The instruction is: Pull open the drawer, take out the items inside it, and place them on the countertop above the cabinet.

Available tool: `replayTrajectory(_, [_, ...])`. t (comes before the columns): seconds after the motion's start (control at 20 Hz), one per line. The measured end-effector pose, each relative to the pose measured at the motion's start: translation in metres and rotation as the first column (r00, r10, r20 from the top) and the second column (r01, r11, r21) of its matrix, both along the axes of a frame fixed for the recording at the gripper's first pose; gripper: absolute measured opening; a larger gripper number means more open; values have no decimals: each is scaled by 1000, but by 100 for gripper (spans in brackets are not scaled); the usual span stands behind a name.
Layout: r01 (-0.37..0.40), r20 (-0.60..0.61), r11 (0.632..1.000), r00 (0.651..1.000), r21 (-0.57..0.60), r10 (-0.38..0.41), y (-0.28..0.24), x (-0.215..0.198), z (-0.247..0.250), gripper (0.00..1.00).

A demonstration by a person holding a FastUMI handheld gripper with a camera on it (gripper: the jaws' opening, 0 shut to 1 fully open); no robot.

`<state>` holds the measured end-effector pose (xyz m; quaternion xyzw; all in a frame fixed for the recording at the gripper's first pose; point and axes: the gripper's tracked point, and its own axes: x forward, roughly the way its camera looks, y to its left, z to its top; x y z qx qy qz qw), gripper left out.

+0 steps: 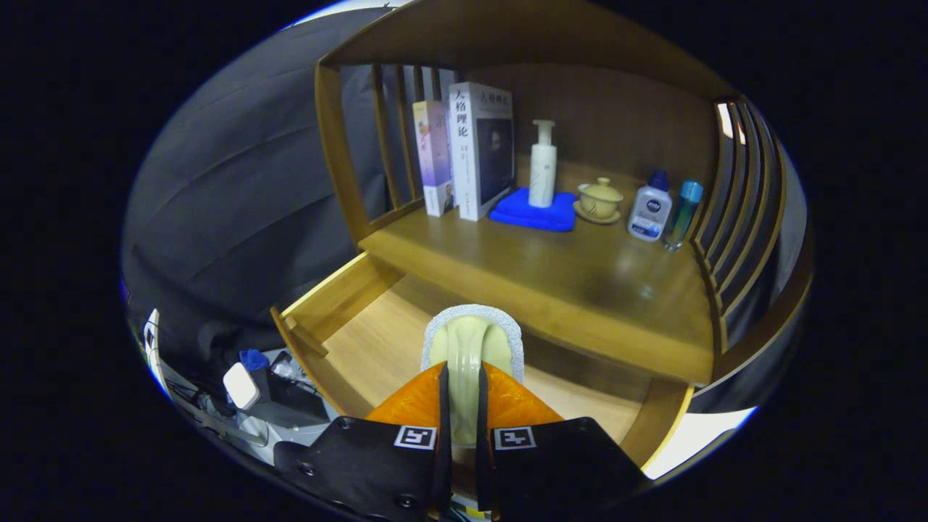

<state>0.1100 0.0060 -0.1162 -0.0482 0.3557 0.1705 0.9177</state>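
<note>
You have the sponge (473,346) pinched between both fingers of the gripper (462,384), lifted above the open drawer (362,341), so what remains is setting it on the countertop (565,275) just beyond.

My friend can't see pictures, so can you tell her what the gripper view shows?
The gripper is shut on a pale sponge, held over the open wooden drawer. Beyond it, the countertop holds two books, a pump bottle on a blue cloth, a lidded cup and two small bottles.
</note>
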Motion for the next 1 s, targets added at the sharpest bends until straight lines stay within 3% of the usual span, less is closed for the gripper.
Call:
replayTrajectory(0.15, [24,28,999,999,43,-25,-2,15,18,15])
replayTrajectory(0.45, [104,87,994,991,22,-105,-28,62,36,15])
replayTrajectory(1.0, [251,18,966,967,67,-252,-52,133,1,15])
